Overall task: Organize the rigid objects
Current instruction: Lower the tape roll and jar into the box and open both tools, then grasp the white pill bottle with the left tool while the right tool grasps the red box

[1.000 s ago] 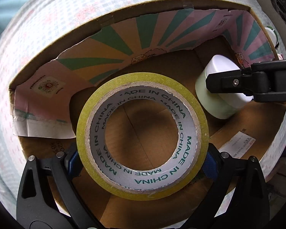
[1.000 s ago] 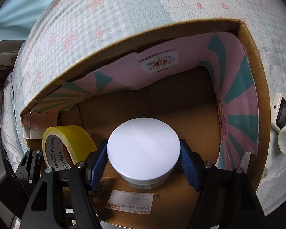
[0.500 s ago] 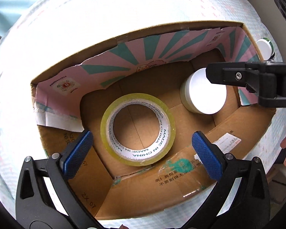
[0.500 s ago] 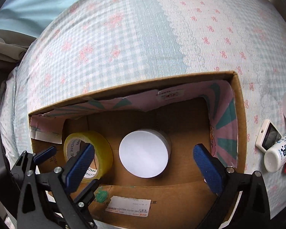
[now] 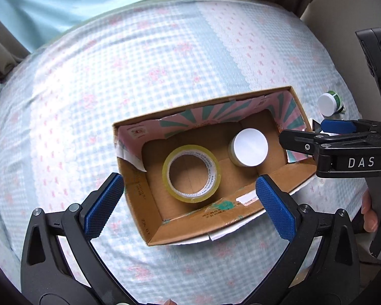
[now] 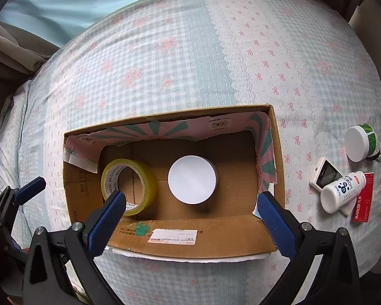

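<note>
Both tools stood fully spread and empty. The left gripper point(image 5: 190, 208) hung above the cardboard box point(image 5: 144, 218); the right gripper point(image 6: 191, 218) hung over the same box, with nothing between the pads of either.

Inside the box, the yellow tape roll point(image 6: 129, 185) lay flat at the left end and the white-lidded jar point(image 6: 192, 179) stood upright at centre, the two apart. Outside, on the patterned bedsheet point(image 6: 190, 63) to the right, lay a green-labelled jar point(image 6: 360, 142), a white bottle point(image 6: 343, 190), a small device with a screen point(image 6: 325, 175) and a red packet point(image 6: 364, 200); the bottle appeared to rest on the packet, though overlap made this uncertain.

Hazards: the bottle lay on its side and could roll off the pads if gripped off-centre. The soft bedding could let the box tilt under a rim strike. The two tools hung close together and could collide on a shared approach.
</note>
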The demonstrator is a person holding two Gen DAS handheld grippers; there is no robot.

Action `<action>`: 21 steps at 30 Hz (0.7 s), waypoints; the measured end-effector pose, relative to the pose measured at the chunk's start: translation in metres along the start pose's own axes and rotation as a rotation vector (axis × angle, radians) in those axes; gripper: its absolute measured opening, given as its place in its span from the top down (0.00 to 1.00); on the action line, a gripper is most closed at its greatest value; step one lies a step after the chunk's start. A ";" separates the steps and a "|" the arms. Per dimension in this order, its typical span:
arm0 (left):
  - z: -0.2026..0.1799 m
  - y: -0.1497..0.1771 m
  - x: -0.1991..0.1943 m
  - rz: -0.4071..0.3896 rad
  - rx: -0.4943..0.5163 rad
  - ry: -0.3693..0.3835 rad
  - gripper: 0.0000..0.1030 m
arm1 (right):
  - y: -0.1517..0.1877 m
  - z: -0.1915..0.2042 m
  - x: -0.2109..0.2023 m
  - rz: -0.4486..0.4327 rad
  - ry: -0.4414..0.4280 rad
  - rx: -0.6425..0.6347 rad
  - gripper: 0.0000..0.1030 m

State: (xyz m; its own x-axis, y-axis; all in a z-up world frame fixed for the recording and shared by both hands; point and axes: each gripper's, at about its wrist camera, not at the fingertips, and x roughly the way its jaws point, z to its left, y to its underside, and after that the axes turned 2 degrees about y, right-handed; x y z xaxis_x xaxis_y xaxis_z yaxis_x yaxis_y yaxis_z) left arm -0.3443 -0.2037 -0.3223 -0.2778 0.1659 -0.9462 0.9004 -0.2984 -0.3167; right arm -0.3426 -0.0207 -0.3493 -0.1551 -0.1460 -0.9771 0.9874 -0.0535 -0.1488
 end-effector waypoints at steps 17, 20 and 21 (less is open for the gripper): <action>-0.029 0.017 -0.146 -0.237 -0.042 -0.052 0.00 | 0.060 -0.032 -0.144 -0.226 0.064 0.002 0.00; -0.046 0.014 -0.153 -0.247 -0.056 -0.081 0.00 | 0.073 -0.057 -0.163 -0.246 0.076 0.039 0.00; -0.054 0.014 -0.155 -0.258 -0.050 -0.107 0.00 | 0.077 -0.066 -0.169 -0.256 0.079 0.051 0.00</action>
State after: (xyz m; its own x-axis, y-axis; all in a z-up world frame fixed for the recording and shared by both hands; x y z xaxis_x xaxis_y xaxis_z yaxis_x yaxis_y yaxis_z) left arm -0.2706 -0.1826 -0.1760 -0.5314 0.1296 -0.8372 0.8099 -0.2121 -0.5469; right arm -0.2385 0.0648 -0.2053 -0.3945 -0.0439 -0.9179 0.9133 -0.1289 -0.3864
